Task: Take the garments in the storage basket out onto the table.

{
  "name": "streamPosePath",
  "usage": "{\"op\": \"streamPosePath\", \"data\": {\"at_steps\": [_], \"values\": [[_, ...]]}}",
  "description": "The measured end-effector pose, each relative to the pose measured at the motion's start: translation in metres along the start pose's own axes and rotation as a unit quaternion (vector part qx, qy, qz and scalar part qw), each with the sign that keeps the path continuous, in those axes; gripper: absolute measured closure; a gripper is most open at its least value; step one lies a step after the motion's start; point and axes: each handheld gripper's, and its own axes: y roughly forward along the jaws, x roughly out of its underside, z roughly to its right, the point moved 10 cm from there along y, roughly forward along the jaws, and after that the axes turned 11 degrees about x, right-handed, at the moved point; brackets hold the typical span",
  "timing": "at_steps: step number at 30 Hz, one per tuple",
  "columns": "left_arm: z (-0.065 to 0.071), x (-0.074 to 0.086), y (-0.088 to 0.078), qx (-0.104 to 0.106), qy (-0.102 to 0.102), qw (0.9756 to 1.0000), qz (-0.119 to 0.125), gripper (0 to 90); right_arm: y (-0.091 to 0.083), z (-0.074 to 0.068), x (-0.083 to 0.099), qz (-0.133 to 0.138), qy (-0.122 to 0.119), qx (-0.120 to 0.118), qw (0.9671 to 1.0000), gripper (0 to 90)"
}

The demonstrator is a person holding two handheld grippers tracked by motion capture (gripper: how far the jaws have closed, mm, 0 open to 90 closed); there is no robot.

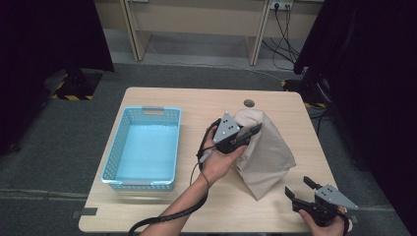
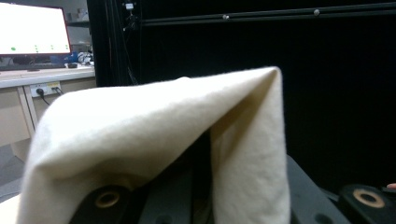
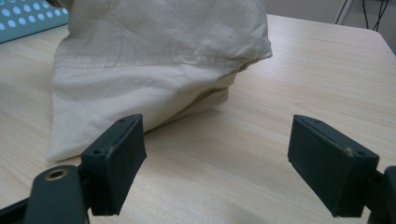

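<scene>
A beige cloth [image 1: 268, 152] hangs in a peak over the table's middle right, with its lower part resting on the wood. My left gripper [image 1: 252, 132] is shut on the cloth's top fold and holds it up. In the left gripper view the cloth [image 2: 140, 121] drapes over the jaws and hides their tips. My right gripper [image 1: 298, 187] hovers open near the table's front right corner, with nothing between its fingers. In the right gripper view its jaws [image 3: 217, 163] stand wide apart just short of the cloth's hem [image 3: 159, 56].
A light blue plastic basket [image 1: 147, 110] stands empty on the table's left half; its corner [image 3: 28, 18] appears in the right gripper view. A round cable hole [image 1: 249, 103] lies near the far edge. Black curtains flank the table.
</scene>
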Motion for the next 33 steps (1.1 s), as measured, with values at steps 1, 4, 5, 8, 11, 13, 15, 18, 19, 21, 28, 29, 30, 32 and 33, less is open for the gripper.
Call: {"op": "streamPosePath", "data": {"at_steps": [1, 4, 5, 8, 11, 13, 15, 18, 19, 21, 28, 29, 30, 32, 33], "values": [[-0.001, 0.002, 0.0, -0.001, -0.003, 1.0, -0.001, 80.2, 0.0, 0.0, 0.0, 0.0, 0.0, 0.0, 1.0, 19.9], [-0.005, 0.005, 0.001, -0.005, -0.006, 1.0, -0.003, 79.8, 0.0, 0.0, 0.0, 0.0, 0.001, 0.0, 1.0, 19.8], [-0.006, 0.006, 0.001, -0.006, -0.008, 0.9999, -0.005, 79.8, 0.0, 0.0, 0.0, 0.0, 0.001, 0.0, 1.0, 19.8], [-0.01, 0.01, 0.002, -0.011, -0.012, 0.9998, -0.008, 79.5, 0.0, 0.0, 0.0, -0.001, 0.0, 0.0, 1.0, 19.8], [-0.017, 0.018, 0.003, -0.018, -0.019, 0.9995, -0.014, 79.1, 0.0, 0.0, 0.0, -0.001, 0.0, 0.0, 1.0, 19.8], [-0.018, 0.02, 0.004, -0.02, -0.021, 0.9994, -0.016, 79.0, 0.0, 0.0, 0.0, -0.001, -0.001, 0.0, 1.0, 19.8], [-0.022, 0.024, 0.004, -0.024, -0.024, 0.9992, -0.019, 78.6, 0.0, 0.0, 0.0, -0.001, -0.001, 0.0, 1.0, 19.8], [-0.029, 0.032, 0.005, -0.033, -0.031, 0.9987, -0.026, 78.3, 0.0, -0.001, 0.0, -0.001, 0.001, -0.002, 1.0, 19.8], [-0.03, 0.034, 0.005, -0.035, -0.033, 0.9985, -0.028, 78.3, 0.0, -0.001, 0.0, -0.002, 0.001, -0.002, 1.0, 19.8], [-0.034, 0.037, 0.005, -0.039, -0.038, 0.9981, -0.029, 77.8, 0.0, 0.0, 0.0, 0.0, -0.001, -0.001, 1.0, 19.9], [-0.044, 0.054, 0.004, -0.051, -0.048, 0.9965, -0.045, 74.9, -0.001, -0.001, 0.001, -0.003, 0.0, -0.002, 1.0, 19.8], [-0.045, 0.057, 0.004, -0.052, -0.052, 0.9962, -0.046, 74.6, 0.0, -0.001, 0.0, -0.002, 0.001, -0.002, 1.0, 19.8], [-0.047, 0.059, 0.003, -0.054, -0.054, 0.9959, -0.048, 74.2, 0.0, -0.001, 0.001, -0.002, 0.002, -0.002, 1.0, 19.8], [-0.049, 0.062, 0.003, -0.056, -0.056, 0.9954, -0.052, 72.8, 0.0, 0.0, 0.001, -0.003, 0.001, -0.001, 1.0, 19.8], [-0.05, 0.064, 0.003, -0.056, -0.057, 0.9952, -0.055, 71.6, 0.0, 0.0, 0.001, -0.003, 0.001, -0.001, 1.0, 19.8]]}}
